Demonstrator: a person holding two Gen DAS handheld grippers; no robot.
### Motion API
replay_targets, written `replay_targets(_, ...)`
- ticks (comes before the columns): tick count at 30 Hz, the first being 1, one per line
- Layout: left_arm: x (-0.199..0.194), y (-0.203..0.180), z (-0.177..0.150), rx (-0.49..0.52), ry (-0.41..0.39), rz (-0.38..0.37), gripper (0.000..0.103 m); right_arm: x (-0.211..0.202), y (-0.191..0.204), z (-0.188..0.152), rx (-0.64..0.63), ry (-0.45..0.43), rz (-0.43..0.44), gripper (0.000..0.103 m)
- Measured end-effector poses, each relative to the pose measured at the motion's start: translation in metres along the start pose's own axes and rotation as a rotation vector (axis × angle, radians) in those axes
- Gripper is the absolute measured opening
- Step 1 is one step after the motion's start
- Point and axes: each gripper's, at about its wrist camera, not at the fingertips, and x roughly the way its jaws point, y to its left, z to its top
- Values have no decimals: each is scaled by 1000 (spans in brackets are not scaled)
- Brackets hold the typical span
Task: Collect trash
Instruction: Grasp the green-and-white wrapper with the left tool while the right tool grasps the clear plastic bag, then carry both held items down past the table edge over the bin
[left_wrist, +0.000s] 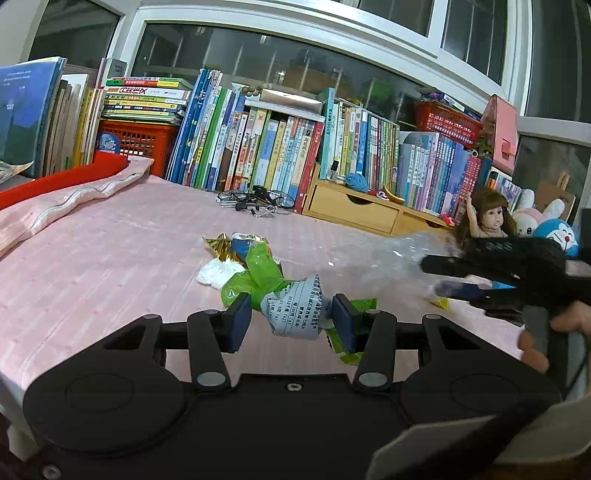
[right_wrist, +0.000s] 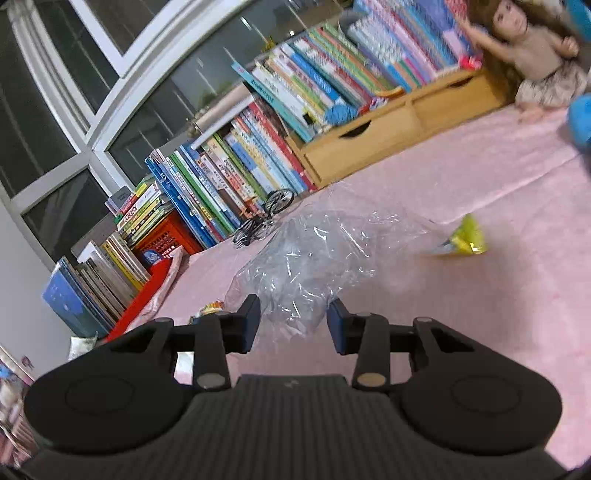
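Left gripper (left_wrist: 291, 323) is clamped on a crumpled green/grey wrapper (left_wrist: 291, 306), lower centre of frame, just above the pink bed cover (left_wrist: 110, 258). Right gripper (right_wrist: 291, 325) has clear plastic bag (right_wrist: 314, 254) between its pads, mid-frame; whether they press on it, can't tell. Both look feather-light, soft, slippery, so prob. best pinched at a bunched fold, not a flat edge.

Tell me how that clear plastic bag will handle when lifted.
The clear plastic bag looks thin and crumpled, so probably floppy and very light. Its glossy film may slip between the right gripper fingers; expect it to sag.
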Motion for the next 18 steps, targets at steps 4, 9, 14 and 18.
replay_targets(4, -11, -4, -3, 5, 11, -14, 45, -30, 1, -10, -61, -20, 1, 44)
replay_targets(9, -31, -10, -9, 43, 30, -14, 45, -67, 5, -31, -139, -43, 15, 44)
replay_targets(14, -52, -16, -24, 98, 80, -23, 45, -97, 4, -63, -204, -48, 26, 44)
replay_targets(18, -69, -20, -37, 116, 127, -36, 45, -123, 2, -88, -229, -89, 34, 44)
